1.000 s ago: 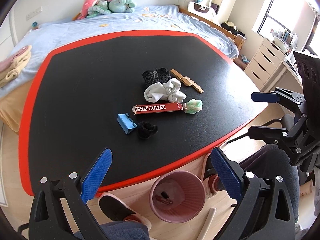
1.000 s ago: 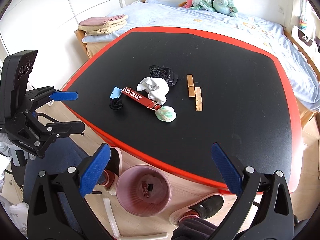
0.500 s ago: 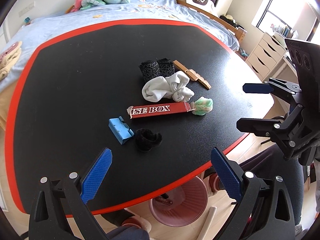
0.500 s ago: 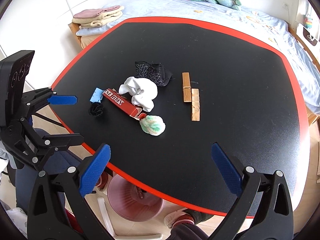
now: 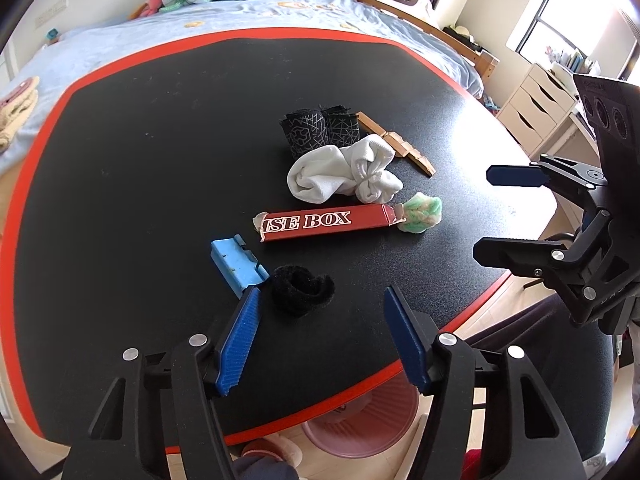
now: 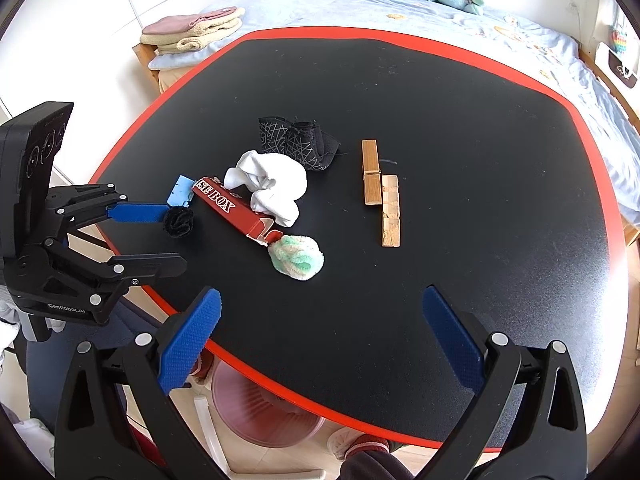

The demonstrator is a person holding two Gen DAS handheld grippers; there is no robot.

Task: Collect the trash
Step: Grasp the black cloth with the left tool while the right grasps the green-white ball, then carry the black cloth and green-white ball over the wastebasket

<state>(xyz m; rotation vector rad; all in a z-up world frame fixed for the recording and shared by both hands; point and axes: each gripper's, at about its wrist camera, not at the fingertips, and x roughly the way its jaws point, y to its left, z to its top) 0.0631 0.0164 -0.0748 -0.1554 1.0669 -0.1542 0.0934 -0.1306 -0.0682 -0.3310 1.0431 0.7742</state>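
Note:
A black fuzzy tuft (image 5: 302, 288) (image 6: 179, 220) lies near the front edge of the black table (image 5: 120, 160). My left gripper (image 5: 322, 320) (image 6: 176, 236) hangs just behind it, jaws closing, pads on either side but not pressing. Beyond lie a blue piece (image 5: 236, 264), a red box (image 5: 326, 222) (image 6: 232, 210), a green-white crumpled ball (image 5: 420, 214) (image 6: 296, 258) and a white sock (image 5: 344, 176). My right gripper (image 6: 322, 320) (image 5: 484, 212) stands open over the table's front, with nothing between its fingers.
A black patterned cloth (image 6: 296, 140) and two wooden pegs (image 6: 380, 188) lie farther back. A pink bin (image 5: 360, 424) (image 6: 260, 412) stands on the floor under the table's red front edge. A bed (image 6: 440, 12) is behind the table and drawers (image 5: 536, 100) to the right.
Both grippers have come forward and down over the table. The left jaws have narrowed from wide open to about half, on either side of the black tuft.

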